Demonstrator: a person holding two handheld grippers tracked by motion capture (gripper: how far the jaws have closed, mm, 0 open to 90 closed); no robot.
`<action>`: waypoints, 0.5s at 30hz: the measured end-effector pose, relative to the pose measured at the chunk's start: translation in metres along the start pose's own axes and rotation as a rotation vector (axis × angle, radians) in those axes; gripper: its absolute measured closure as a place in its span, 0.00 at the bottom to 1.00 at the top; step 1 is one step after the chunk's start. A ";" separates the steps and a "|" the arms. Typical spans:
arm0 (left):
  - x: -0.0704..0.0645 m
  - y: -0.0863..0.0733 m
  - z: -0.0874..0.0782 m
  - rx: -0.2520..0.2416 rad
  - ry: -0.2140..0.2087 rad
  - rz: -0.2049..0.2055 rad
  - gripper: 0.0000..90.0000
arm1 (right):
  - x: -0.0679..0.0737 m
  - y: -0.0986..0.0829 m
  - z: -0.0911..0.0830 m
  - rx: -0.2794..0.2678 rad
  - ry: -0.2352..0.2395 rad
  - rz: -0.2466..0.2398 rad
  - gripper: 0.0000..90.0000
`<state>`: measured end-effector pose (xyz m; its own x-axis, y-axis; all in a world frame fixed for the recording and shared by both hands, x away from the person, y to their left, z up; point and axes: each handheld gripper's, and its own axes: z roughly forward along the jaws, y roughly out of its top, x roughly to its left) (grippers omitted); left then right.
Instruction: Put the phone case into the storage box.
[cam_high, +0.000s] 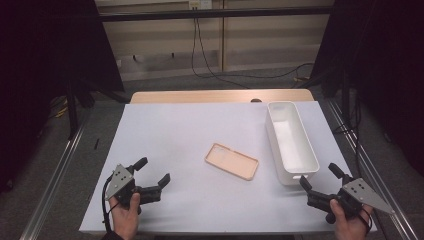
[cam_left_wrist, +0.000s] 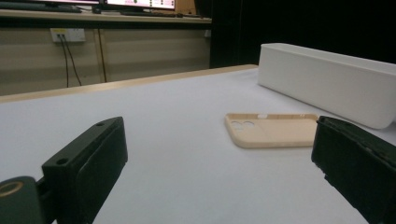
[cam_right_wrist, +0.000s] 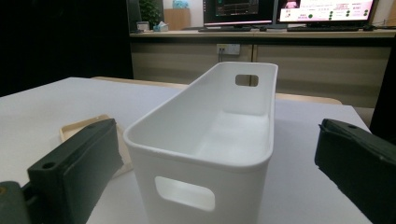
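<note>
A tan phone case (cam_high: 231, 161) lies flat near the middle of the white table (cam_high: 175, 135), its camera cut-out showing in the left gripper view (cam_left_wrist: 273, 130). A long white bin (cam_high: 291, 142) stands to its right, empty inside (cam_right_wrist: 224, 135). My left gripper (cam_high: 154, 171) rests at the front left, open, with nothing between its jaws, well short of the case. My right gripper (cam_high: 320, 177) sits at the front right, open, right before the bin's near end. A corner of the phone case (cam_right_wrist: 79, 126) peeks out left of the bin.
A wooden table edge (cam_high: 220, 96) runs along the back. Cables (cam_high: 200, 55) hang down the far wall. Metal rails (cam_high: 55, 170) flank the table on both sides. Monitors (cam_right_wrist: 289, 11) stand on a counter beyond.
</note>
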<state>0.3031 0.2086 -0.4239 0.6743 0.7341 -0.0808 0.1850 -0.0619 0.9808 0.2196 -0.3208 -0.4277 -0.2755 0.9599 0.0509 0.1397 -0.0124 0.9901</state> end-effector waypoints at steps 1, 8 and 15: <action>-0.002 0.000 0.003 -0.001 -0.015 0.000 0.04 | 0.000 0.000 0.000 0.000 -0.001 0.000 0.00; -0.009 -0.001 0.015 0.005 -0.063 0.019 0.04 | 0.001 0.000 0.001 -0.004 0.005 0.000 0.00; -0.018 0.000 0.032 -0.006 -0.085 0.010 0.03 | 0.001 0.000 0.001 -0.004 0.005 -0.001 0.00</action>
<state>0.3138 0.1737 -0.4283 0.7343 0.6734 -0.0860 0.1739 -0.0642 0.9827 0.2202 -0.3200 -0.4275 -0.2805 0.9585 0.0510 0.1360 -0.0129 0.9906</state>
